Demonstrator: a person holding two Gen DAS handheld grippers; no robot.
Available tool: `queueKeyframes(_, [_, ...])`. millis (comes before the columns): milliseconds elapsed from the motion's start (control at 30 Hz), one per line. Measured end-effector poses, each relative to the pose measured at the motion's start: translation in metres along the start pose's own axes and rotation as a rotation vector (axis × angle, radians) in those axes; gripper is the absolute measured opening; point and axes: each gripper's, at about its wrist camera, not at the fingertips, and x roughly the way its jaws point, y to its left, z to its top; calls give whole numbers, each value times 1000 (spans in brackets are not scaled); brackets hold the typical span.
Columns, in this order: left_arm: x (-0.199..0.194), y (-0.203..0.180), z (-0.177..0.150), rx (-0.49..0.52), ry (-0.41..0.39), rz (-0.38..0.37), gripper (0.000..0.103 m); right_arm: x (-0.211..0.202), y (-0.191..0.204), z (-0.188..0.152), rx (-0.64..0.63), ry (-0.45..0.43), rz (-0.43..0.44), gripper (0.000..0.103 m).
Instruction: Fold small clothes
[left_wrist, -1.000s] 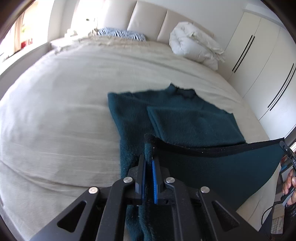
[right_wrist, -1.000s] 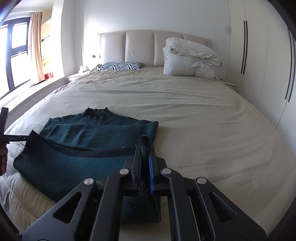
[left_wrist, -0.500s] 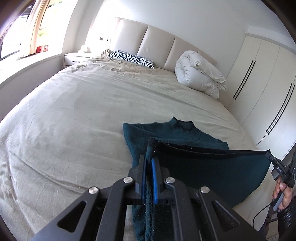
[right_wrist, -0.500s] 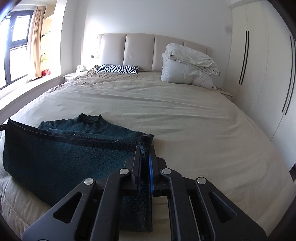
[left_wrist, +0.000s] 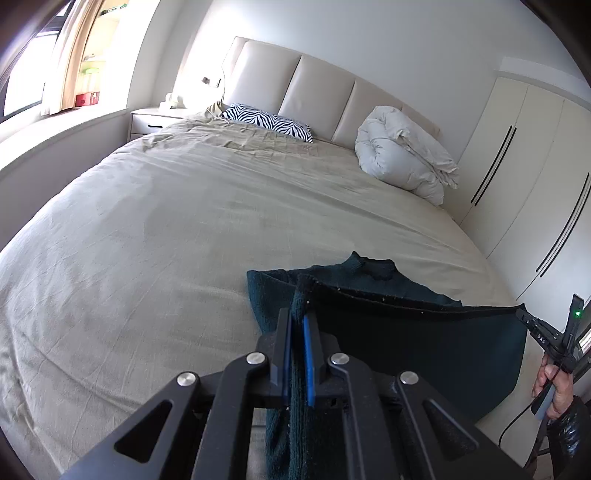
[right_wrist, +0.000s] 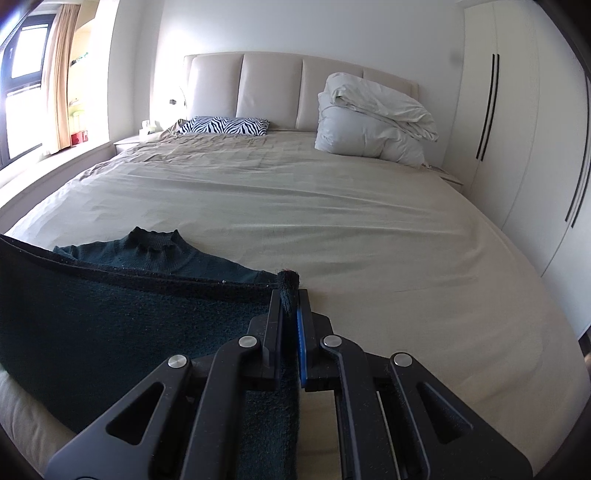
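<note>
A dark teal knit sweater (left_wrist: 424, 343) lies at the near edge of the beige bed (left_wrist: 184, 221), collar (right_wrist: 155, 240) toward the headboard. My left gripper (left_wrist: 297, 321) is shut on the left corner of its bottom hem. My right gripper (right_wrist: 290, 295) is shut on the right corner; it also shows at the right edge of the left wrist view (left_wrist: 543, 332). The hem is lifted off the bed and stretched taut between them, hanging like a curtain in front of the sweater's upper part. The sleeves are hidden behind it.
A zebra-print pillow (right_wrist: 225, 126) and a rolled white duvet (right_wrist: 369, 125) lie at the headboard. White wardrobe doors (right_wrist: 517, 129) stand along the right. A window ledge (left_wrist: 55, 129) and a nightstand (left_wrist: 151, 120) are at the left.
Both grippers have lifted the hem higher and carried it toward the collar. The raised cloth now hides the folded sleeves that showed earlier.
</note>
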Motion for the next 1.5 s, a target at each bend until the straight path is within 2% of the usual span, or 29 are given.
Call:
queueKeyframes(333, [46,17,16,-43,56,29,6,75,8,15,-21,73,0,5])
queueKeyframes(700, [107,32,37,-55,113,54,6,149,9,24,24,152,12,5])
queueKeyframes(1200, [138,51,36,-96,142,72,6,198,14,27,35,198,0,5])
queueKeyframes(1267, [141,54,38,-95,139,99,0,202,15,28,46,203,0,5])
queueKeyframes(1300, [143,58,39,-101,140,110,0,205,15,28,50,208,-2,5])
queueKeyframes(1400, [149,74,38,-138,156,125,0,217,14,25,71,238,9,5])
queueKeyframes(1500, [148,77,32,-145,156,113,0,238,13,16,95,318,35,7])
